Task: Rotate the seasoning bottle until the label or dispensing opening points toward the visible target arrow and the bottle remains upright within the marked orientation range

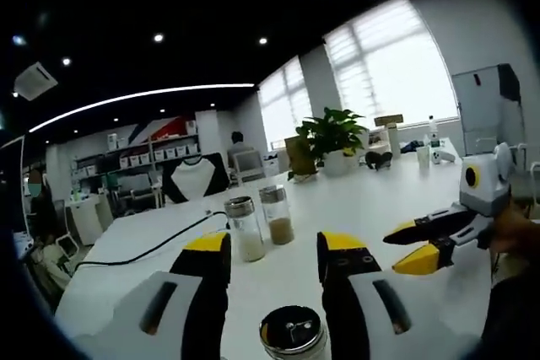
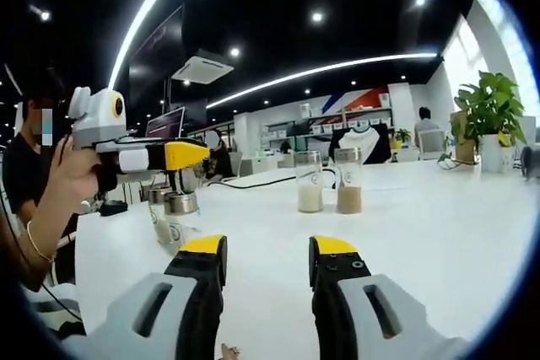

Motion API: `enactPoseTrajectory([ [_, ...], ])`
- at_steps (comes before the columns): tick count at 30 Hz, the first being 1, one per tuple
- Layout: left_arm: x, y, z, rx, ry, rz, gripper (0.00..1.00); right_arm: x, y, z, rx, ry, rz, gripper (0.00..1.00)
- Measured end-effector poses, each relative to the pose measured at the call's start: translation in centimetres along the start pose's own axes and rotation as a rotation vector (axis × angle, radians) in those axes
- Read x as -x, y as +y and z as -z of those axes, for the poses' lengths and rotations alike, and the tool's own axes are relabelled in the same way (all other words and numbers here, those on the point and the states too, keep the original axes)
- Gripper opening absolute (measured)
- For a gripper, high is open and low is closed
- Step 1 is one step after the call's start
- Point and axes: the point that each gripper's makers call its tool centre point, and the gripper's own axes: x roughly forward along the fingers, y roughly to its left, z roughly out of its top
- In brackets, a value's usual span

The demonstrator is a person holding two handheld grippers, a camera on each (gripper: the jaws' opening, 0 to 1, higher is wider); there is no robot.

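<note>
- Your left gripper (image 1: 272, 250): jaws wide, nothing held — the seasoning bottle (image 1: 293, 333) stands upright just below them on the white table (image 1: 363, 200).
- Your right gripper (image 2: 267, 252): jaws wide, empty, well apart from the bottle.
- Two glass shakers (image 1: 261, 222) beyond.
- Progress: bottle not yet gripped; rotation remains, no arrow visible.

Left gripper (image 1: 274, 250) over a white table (image 1: 354, 200), jaws apart, a metal-capped seasoning bottle (image 1: 293, 333) low between them. Beyond the tips, two glass shakers (image 1: 261, 221) standing side by side. At right, the right gripper (image 1: 422, 242), jaws parted.
</note>
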Motion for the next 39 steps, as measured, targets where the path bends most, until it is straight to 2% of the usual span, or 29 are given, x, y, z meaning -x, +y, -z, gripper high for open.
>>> enactPoseTrajectory([
  [2,-0.6,0.2,-0.4,-0.001,0.002,0.000,0.54,0.1,-0.1,-0.1,0.001,-0.002,0.001,0.37],
  [5,-1.1,0.5,-0.8,-0.002,0.007,-0.010,0.57,0.4,-0.2,-0.3,0.004,-0.005,0.000,0.37],
  [19,-3.0,2.2,-2.4,0.049,-0.008,-0.040,0.59,0.9,-1.1,-1.3,0.001,-0.025,0.007,0.38],
  [25,-4.5,2.6,-4.0,0.005,-0.011,-0.030,0.60,0.9,-1.0,-1.4,0.002,-0.022,-0.001,0.39],
  [28,-5.3,3.6,-5.0,-0.011,-0.021,-0.030,0.60,0.9,-1.0,-1.4,-0.004,-0.017,-0.007,0.41],
  [33,-7.0,4.1,-6.0,-0.011,-0.033,-0.016,0.60,1.0,-1.2,-1.3,-0.055,-0.008,-0.006,0.52],
  [39,-8.5,4.4,-5.9,0.013,-0.028,-0.003,0.62,1.3,-1.6,-1.2,-0.072,0.004,0.005,0.72],
])
